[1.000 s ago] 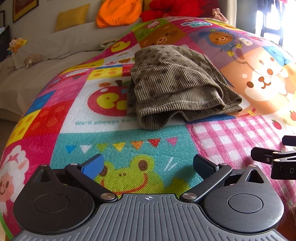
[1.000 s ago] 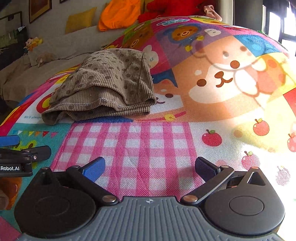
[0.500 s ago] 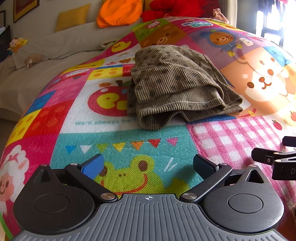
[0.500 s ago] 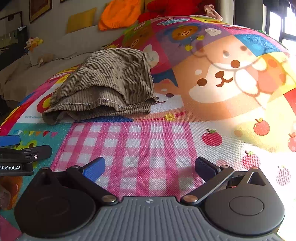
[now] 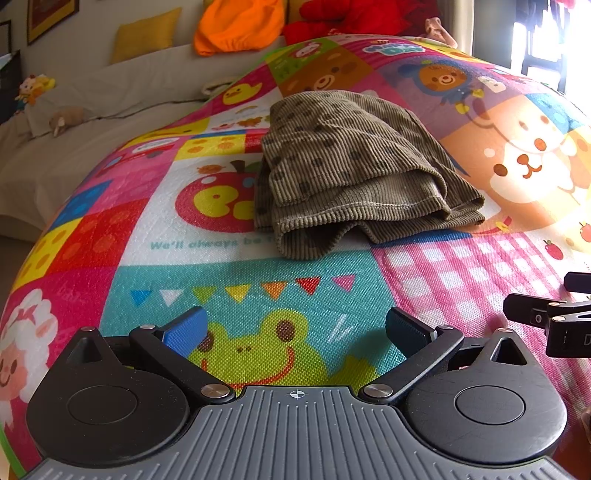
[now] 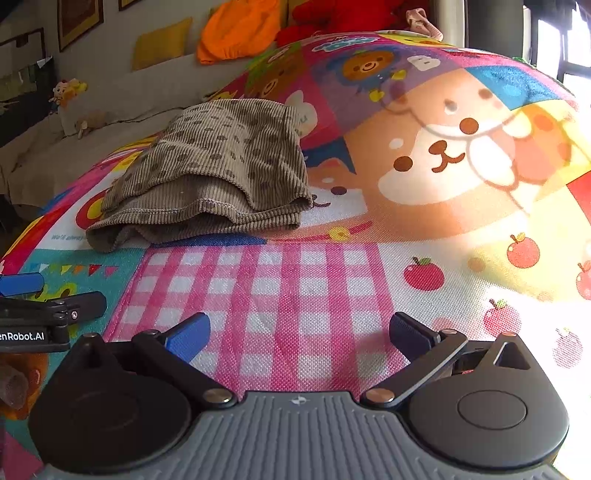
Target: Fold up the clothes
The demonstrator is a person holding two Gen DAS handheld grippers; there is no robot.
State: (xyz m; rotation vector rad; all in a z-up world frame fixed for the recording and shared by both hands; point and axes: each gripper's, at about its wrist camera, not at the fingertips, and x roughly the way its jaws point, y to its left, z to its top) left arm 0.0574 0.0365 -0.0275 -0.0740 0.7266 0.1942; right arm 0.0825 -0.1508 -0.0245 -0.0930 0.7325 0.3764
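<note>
A brown dotted corduroy garment (image 5: 354,173) lies folded in a small stack on the colourful play mat (image 5: 229,284); it also shows in the right wrist view (image 6: 214,173). My left gripper (image 5: 295,330) is open and empty, low over the mat's frog picture, well short of the garment. My right gripper (image 6: 299,334) is open and empty over the pink checked patch, to the right of the left one. Each gripper shows at the edge of the other's view.
A beige sofa (image 5: 92,122) with a yellow cushion (image 5: 147,35), orange cloth (image 5: 240,26) and red plush (image 5: 354,16) stands beyond the mat. Small toys (image 5: 35,86) sit at the far left. Bright window light falls on the right.
Nothing has visibly moved; both grippers stay open and the garment lies as before.
</note>
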